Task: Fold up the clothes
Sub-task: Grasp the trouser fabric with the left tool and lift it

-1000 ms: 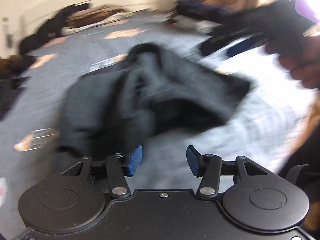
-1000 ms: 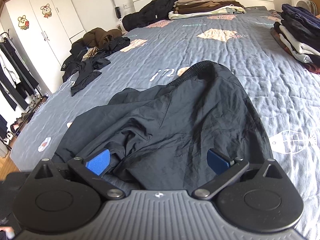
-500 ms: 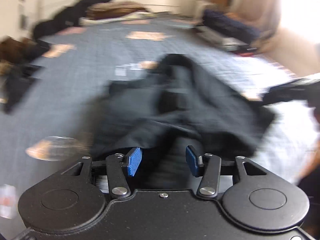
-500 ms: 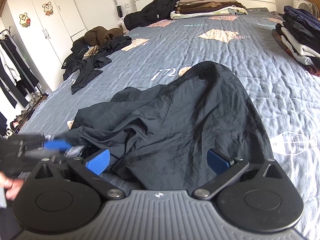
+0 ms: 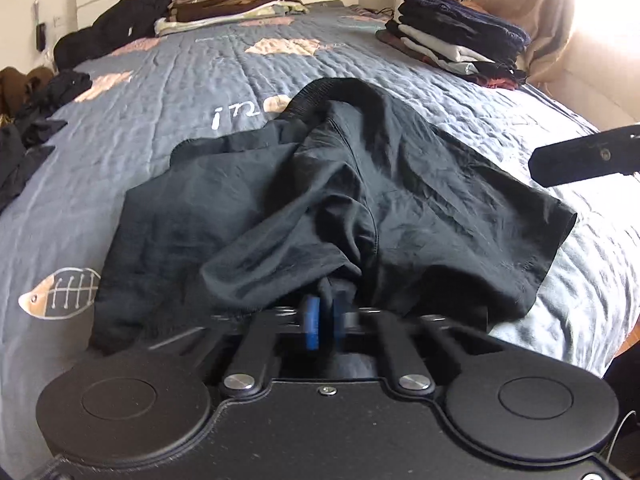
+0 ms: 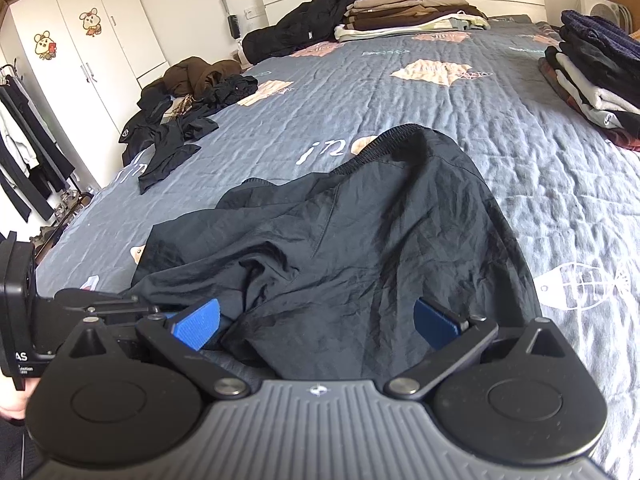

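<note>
In the left wrist view the left tool sits at the lower middle of the frame with its blue pads pressed together on a bunched fold at the near edge of the black shorts; the pads are a little blurred, so how much cloth lies between them is hard to say. In the right wrist view the right tool is at the lower middle with its jaws spread wide, the near hem of the shorts lying between the two blue pads without either one touching it. The shorts lie crumpled across the middle of the frame on the grey quilted bed cover, the ribbed waistband at the far end. At the lower left of that view the left tool reaches in from the edge to the corner of the shorts. At the right edge stands a stack of folded clothes, at the top centre another folded pile beside a black jacket, and at the left a loose heap of dark clothes. A white wardrobe fills the upper left.
</note>
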{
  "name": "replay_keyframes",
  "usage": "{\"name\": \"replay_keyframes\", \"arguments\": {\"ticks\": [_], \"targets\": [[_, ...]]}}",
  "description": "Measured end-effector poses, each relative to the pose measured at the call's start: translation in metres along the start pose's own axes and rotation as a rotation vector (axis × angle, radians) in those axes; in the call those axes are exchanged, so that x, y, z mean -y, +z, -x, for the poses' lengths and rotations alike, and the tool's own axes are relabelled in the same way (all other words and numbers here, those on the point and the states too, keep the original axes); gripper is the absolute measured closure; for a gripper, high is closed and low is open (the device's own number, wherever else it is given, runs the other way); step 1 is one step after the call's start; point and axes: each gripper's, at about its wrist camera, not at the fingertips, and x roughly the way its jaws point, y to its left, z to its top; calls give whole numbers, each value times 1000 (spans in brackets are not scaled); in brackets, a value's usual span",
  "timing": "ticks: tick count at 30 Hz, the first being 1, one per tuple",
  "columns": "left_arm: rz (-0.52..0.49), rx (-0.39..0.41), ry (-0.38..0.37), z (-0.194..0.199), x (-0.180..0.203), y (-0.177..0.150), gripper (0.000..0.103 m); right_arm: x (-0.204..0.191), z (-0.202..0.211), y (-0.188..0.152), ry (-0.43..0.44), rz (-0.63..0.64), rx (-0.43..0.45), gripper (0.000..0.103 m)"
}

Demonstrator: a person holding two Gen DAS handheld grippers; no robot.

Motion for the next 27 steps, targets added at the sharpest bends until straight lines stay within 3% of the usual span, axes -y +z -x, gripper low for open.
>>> {"name": "replay_keyframes", "arguments": {"ticks": [4,10,14,15,17,18,19,20,22,25,27], "targets": [[22,2,-55,18,7,-15,101,3,0,1,0,-9,2,0],[44,44,-204,65,30,-42,101,6,0,2,4,-21,4,0],[-96,-29,-163,60,60,-61,100,2,-1,1,4,-9,-1,0],[-90,-32,-172,63,59,-63,99,1,-1,0,5,-4,-2,0],[-64,-30,-195,69,55,-65,87,-2,-1,-1,6,6,-3,0],[-49,-12,-192,75,51,-65,67,-2,-1,0,5,4,-3,0],[-47,31,-170,83,46,-64,50,-2,-2,0,4,3,-3,0],[-75,77,-117,91,42,-65,48,-2,-2,0,4,1,-2,0],[-164,140,36,97,35,-64,48,-1,-2,0,3,-1,-1,0],[-336,148,302,82,23,-63,49,-1,-3,0,1,-5,0,0],[-374,128,370,62,12,-63,55,-2,-3,-1,1,-2,0,0]]}}
